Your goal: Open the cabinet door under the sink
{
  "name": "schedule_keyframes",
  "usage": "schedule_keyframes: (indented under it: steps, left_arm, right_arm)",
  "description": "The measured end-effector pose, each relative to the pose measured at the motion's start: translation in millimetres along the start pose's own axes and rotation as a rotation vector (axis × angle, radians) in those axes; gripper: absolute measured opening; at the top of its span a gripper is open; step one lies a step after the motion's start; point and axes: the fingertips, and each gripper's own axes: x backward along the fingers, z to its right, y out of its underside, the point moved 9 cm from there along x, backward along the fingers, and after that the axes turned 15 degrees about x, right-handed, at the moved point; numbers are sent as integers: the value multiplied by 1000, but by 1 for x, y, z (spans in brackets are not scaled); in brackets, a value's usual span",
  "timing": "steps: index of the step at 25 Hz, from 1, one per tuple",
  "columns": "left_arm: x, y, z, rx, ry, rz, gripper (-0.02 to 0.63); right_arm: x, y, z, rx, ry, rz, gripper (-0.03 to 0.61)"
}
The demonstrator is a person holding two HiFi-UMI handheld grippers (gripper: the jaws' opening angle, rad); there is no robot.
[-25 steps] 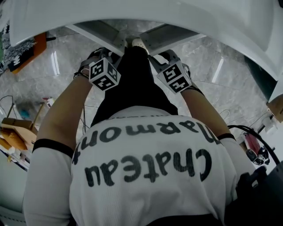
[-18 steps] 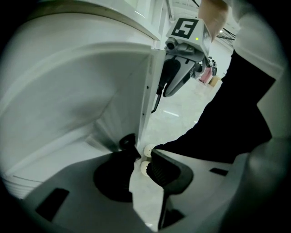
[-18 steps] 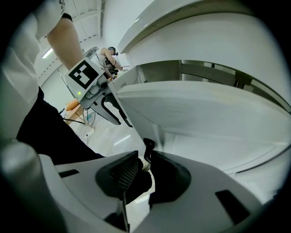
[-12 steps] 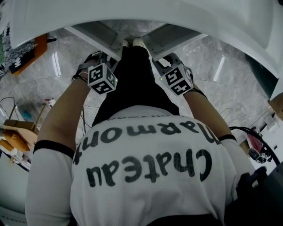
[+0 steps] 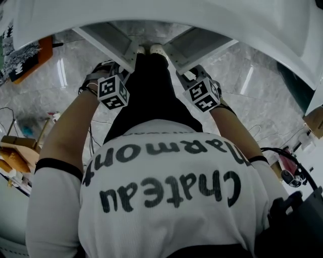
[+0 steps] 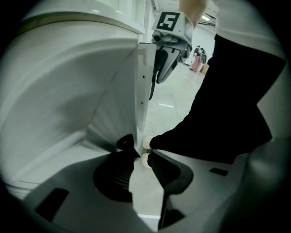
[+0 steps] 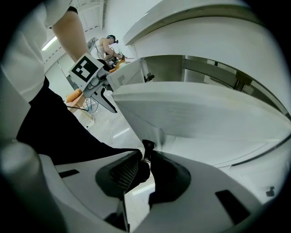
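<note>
**Both under-sink doors swung out, 1 in each gripper**

The person stands tight against the sink [image 5: 212, 15]. Their legs are between 2 cabinet doors that splay outward in a V over the grey stone-patterned floor [image 5: 50, 85]. The left cabinet door [image 5: 108, 40] and the right cabinet door [image 5: 197, 45] both show their inner faces. Their free edges come toward the person, just beside the pale shoes [image 5: 151, 49], so the space under the basin is already exposed.

The left gripper [image 6: 138, 154] points steeply down. Its jaws are drawn narrow, and the thin free edge of the left cabinet door runs down between them. The pads pinch the panel, and what looks like a small dark knob [image 6: 125, 142] sits at 1 jaw tip. The right gripper [image 7: 145, 157] mirrors this. Its jaws are also narrow and closed on the free edge of the right cabinet door, with a matching dark knob [image 7: 148, 145] just past the tips.

Holding each door at its free edge, far from the hinges, probably gives the easiest swing. Using 1 gripper per door lets both leaves come out evenly. The downward tilt suits a low door reached from a standing position.

The task looks nearly done. What seems left is a little more swing, if the hinges allow it, and then release. The person's legs stand in the doors' path and may limit them, and a thin edge could slip from a pinch that loosens.
</note>
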Motion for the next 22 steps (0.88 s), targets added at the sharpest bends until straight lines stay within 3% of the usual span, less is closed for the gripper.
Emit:
schedule_keyframes:
  steps: [22]
  left_arm:
    - [12, 32, 8, -71, 23, -66, 103]
  right_arm:
    - [8, 11, -8, 35, -11, -63, 75]
